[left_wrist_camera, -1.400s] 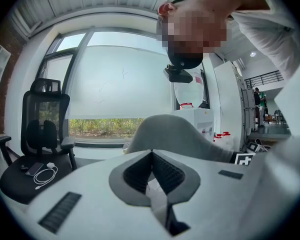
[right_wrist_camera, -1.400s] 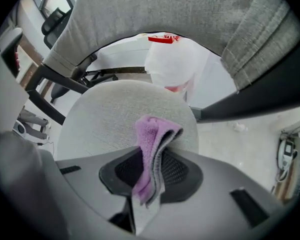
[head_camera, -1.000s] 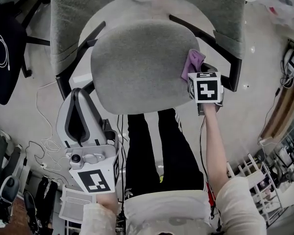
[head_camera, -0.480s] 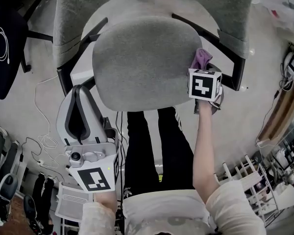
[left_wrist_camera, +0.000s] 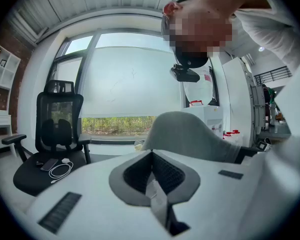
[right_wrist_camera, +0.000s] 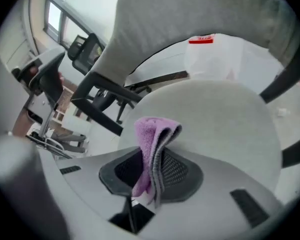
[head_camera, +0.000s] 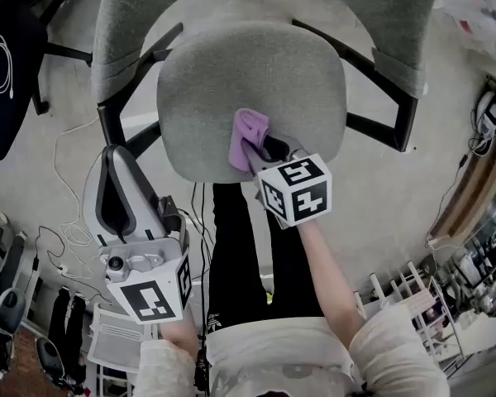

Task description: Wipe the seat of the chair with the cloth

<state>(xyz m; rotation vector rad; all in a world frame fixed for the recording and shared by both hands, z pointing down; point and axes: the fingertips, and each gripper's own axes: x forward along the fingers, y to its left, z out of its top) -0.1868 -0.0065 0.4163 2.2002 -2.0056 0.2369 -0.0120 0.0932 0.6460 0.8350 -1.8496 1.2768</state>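
The grey padded chair seat [head_camera: 256, 64] fills the upper middle of the head view. A purple cloth [head_camera: 250, 135] lies bunched on the seat near its front middle, and my right gripper [head_camera: 260, 149] is shut on it. The right gripper view shows the cloth [right_wrist_camera: 152, 139] folded and standing up between the jaws, with the seat [right_wrist_camera: 230, 119] just beyond. My left gripper [head_camera: 117, 168] is held off the chair at the lower left, beside the seat's front left corner. Its jaws [left_wrist_camera: 155, 184] are together with nothing between them, pointing away across the room.
The chair's grey backrest [head_camera: 132, 15] and black armrests [head_camera: 384, 98] frame the seat. The person's black-trousered legs [head_camera: 248, 246] stand right before it. A black office chair [head_camera: 4, 81] is at the far left, with cables [head_camera: 70, 238] on the floor.
My right gripper has dragged the cloth from the seat's right edge leftward to the front middle. The left gripper has barely moved.
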